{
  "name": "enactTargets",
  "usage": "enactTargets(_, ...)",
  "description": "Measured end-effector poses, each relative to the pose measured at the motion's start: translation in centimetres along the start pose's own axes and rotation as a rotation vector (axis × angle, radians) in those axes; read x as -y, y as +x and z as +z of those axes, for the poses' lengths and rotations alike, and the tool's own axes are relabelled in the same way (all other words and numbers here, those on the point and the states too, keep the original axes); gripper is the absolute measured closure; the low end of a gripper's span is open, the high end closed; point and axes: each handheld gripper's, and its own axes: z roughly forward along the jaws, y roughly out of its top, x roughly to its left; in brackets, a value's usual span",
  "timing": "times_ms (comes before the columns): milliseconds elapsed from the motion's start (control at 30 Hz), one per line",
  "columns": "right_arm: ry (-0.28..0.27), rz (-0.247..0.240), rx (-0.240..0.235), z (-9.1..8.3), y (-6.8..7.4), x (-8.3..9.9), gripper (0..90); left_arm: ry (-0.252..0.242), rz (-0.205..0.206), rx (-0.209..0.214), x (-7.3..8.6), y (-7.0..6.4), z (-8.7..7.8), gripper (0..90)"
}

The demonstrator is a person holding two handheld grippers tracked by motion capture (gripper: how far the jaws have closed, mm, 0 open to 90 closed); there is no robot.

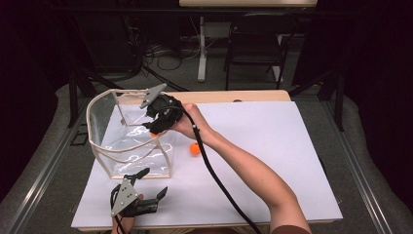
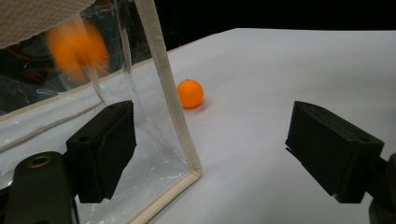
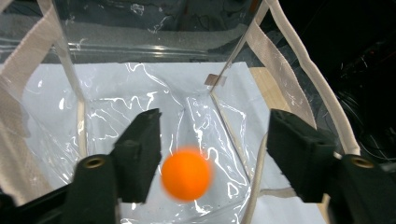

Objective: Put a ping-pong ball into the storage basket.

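A clear plastic bag (image 1: 127, 148) with cream trim stands open on the left of the white table (image 1: 272, 161). My right gripper (image 1: 156, 125) hangs over its right rim, open and pointing down into the bag (image 3: 299, 60). In the right gripper view (image 3: 215, 142), a blurred orange ball (image 3: 186, 175) is loose in the air below the jaws, inside the bag. The same ball (image 2: 77, 49) shows through the bag wall (image 2: 161, 74). A second orange ball (image 1: 195, 148) (image 2: 190, 93) lies on the table just right of the bag. My left gripper (image 1: 153, 183) (image 2: 215, 154) rests open near the bag's front corner, holding nothing.
Beyond the table's wooden far edge (image 1: 243, 95), a black folding chair (image 1: 255, 44) and a white table leg (image 1: 201, 48) stand on the floor among cables. The right forearm (image 1: 253, 175) crosses the table's middle with the gripper's cable trailing beside it.
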Motion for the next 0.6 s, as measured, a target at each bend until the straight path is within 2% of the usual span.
enactTargets(200, -0.057, 0.063, 0.0, -0.8, -0.5, 0.4, 15.2, 0.0, 0.0, 0.0, 0.0, 0.0, 0.0, 15.8)
enactTargets(367, -0.095, 0.099, -0.028, -1.7, -1.1, 0.9, 9.9, -0.001, 0.0, 0.001, 0.0, 0.0, 0.0, 15.8)
enactTargets(600, -0.104, 0.103, -0.047, -2.8, -1.3, 1.6, 5.9, 0.001, 0.0, 0.002, 0.0, 0.0, 0.0, 15.8)
